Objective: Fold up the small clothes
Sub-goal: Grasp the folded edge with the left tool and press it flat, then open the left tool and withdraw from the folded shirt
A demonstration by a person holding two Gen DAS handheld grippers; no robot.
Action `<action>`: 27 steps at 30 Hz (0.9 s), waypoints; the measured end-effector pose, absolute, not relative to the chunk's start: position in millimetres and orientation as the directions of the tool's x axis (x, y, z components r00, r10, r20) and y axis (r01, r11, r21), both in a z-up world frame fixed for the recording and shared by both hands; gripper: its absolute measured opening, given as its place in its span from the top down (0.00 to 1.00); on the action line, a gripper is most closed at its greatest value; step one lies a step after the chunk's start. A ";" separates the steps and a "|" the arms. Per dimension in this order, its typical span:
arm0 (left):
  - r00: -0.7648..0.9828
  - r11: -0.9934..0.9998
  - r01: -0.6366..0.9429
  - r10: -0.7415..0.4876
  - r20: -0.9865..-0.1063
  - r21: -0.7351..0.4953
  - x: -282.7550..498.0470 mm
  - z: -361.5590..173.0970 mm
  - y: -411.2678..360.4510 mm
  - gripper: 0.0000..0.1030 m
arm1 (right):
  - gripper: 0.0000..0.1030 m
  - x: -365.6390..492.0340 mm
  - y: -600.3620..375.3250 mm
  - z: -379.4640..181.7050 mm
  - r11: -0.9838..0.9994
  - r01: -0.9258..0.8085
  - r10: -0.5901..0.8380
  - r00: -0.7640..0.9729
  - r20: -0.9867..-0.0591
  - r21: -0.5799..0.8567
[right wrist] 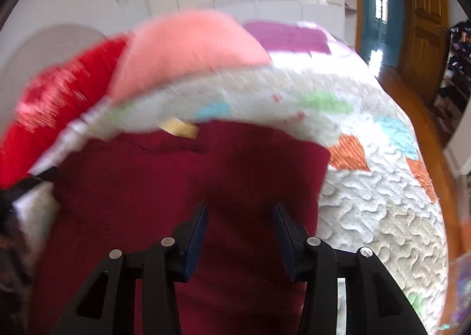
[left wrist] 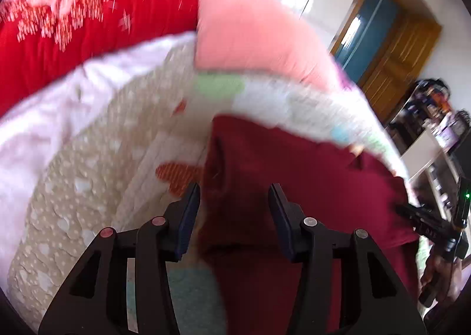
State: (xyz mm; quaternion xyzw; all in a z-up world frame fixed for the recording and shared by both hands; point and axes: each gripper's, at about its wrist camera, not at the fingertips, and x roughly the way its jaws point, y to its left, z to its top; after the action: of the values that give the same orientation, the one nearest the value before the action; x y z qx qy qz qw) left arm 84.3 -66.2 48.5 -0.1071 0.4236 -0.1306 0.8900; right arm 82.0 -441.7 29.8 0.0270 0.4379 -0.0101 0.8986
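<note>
Under both parted jaws lies the maroon garment point(right wrist: 164, 188)

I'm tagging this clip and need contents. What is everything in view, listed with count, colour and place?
garment: one, dark red, flat on the quilt under both grippers
quilt: one, cream with coloured patches, covering the bed
pillow: one, pink, far end of the bed
blanket: one, bright red with white pattern, beside the pillow
door: one, brown wood, back right
left gripper: one, black, open above the garment's edge
right gripper: one, black, open above the garment
</note>
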 end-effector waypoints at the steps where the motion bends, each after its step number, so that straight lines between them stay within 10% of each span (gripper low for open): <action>1: 0.577 0.945 0.135 -0.319 -0.751 -0.298 88.8 40.1 -67.2 0.54 | 0.61 87.2 -445.3 22.5 0.998 0.063 -0.032 0.601 -0.799 0.007; 27: 0.550 0.919 0.295 -0.387 -0.740 -0.261 -43.6 72.7 -47.4 0.54 | 0.60 -63.2 -427.2 75.7 0.996 0.074 -0.090 0.642 -0.762 -0.055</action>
State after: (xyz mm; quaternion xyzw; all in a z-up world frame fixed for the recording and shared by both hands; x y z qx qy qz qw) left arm -43.6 -47.4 72.7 -0.0529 0.4326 -0.1938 0.8789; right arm -63.2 -427.2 75.7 -0.0096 0.4209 -0.0452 0.9059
